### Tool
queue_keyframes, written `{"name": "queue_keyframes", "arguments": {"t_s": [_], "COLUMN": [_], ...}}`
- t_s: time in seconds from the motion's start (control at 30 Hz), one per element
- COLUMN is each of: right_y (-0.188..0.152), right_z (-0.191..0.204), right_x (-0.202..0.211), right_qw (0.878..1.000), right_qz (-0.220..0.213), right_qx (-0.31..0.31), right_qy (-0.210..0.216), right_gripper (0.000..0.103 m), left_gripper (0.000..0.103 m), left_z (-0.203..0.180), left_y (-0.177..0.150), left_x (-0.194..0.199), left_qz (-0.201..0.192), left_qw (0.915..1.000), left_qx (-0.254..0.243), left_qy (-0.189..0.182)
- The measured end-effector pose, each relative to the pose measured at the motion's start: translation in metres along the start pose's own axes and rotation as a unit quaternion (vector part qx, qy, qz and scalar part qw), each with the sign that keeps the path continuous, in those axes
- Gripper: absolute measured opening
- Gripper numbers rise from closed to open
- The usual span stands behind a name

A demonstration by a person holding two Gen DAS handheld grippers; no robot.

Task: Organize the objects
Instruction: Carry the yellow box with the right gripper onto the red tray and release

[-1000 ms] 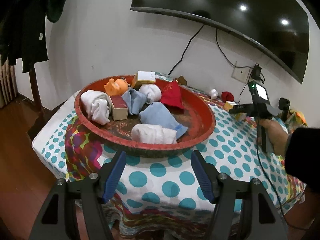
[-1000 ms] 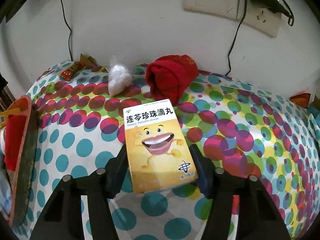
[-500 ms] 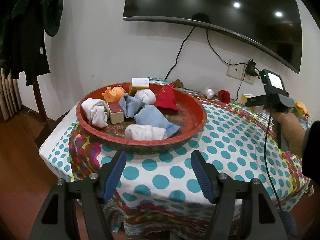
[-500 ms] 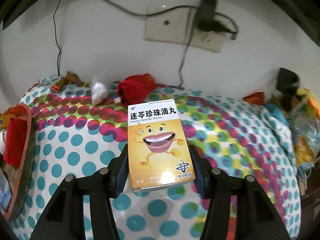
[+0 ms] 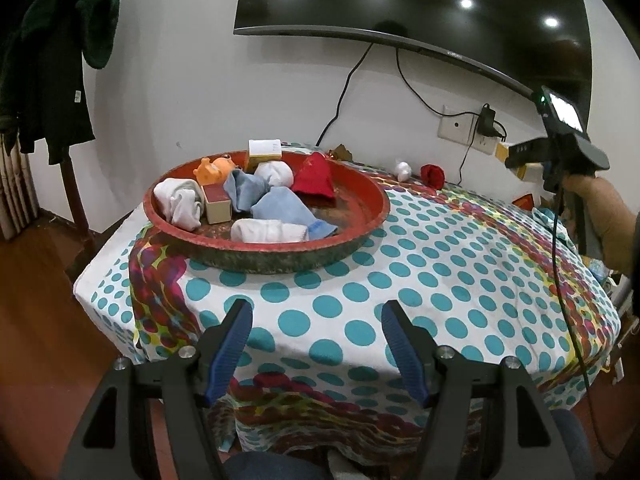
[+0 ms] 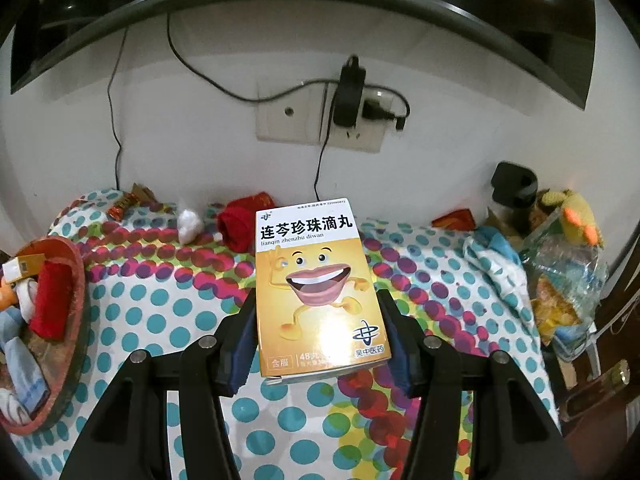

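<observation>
My right gripper [image 6: 320, 308] is shut on a yellow medicine box [image 6: 320, 280] with a cartoon mouth, held up above the dotted tablecloth [image 6: 180, 320]. From the left wrist view that gripper [image 5: 520, 156] hangs high at the right, in a person's hand. A round red tray [image 5: 360, 236] at the table's left end holds rolled socks, small boxes, a red cloth [image 5: 314, 178] and an orange toy [image 5: 212, 168]. My left gripper [image 5: 316, 320] stands open over the table's near edge, short of the tray, with nothing between its blue pads.
A red rolled cloth [image 6: 236, 224], a white wad [image 6: 188, 220] and a candy wrapper [image 6: 122, 206] lie by the back wall. Clutter with a plastic bottle [image 6: 560, 264] fills the right end. A wall socket [image 6: 320, 116] with cables and a dark screen hang above.
The right gripper has lifted the yellow box off the cloth and tilted upward, showing more wall. The left gripper has drawn back from the tray, which looks smaller.
</observation>
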State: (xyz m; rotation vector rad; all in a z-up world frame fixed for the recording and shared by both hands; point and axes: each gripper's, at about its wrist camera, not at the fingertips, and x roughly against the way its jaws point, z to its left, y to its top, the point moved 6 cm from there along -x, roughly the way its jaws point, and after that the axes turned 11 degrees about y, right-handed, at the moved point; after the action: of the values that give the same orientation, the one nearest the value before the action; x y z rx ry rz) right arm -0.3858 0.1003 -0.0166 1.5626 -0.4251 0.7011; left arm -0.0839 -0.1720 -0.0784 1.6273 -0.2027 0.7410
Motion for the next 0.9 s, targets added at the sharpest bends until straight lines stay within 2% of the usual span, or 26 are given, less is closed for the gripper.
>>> {"name": "queue_keyframes", "arguments": {"t_s": [0.2,0.4,0.6,0.9], "right_y": [0.01,0.016,0.01,-0.012], "right_z": [0.018,0.052,0.103,0.194], "right_x": [0.015,0.025,0.031,0.034], "right_qw": [1.0,0.999,0.997,0.989], "right_qz": [-0.01,-0.018,-0.017,-0.004], "right_qx": [0.014,0.04,0.064,0.119], "right_qy": [0.005,0.018,0.041,0.089], "right_gripper": [0.053,0.053,0.053,0.053], "left_gripper": [0.069,0.069,0.069,0.069], "left_z": [0.002,0.007,0.013,0.037], "left_y": [-0.002,0.0,0.0,0.001], "left_x": [-0.002,-0.002,-0.004,-0.01], "left_qz": [0.009,0.011,0.021,0.037], "left_qw": [0.9999,0.9998,0.9993,0.996], "left_qx": [0.006,0.016,0.031,0.079], "left_qy": [0.0,0.0,0.0,0.016]}}
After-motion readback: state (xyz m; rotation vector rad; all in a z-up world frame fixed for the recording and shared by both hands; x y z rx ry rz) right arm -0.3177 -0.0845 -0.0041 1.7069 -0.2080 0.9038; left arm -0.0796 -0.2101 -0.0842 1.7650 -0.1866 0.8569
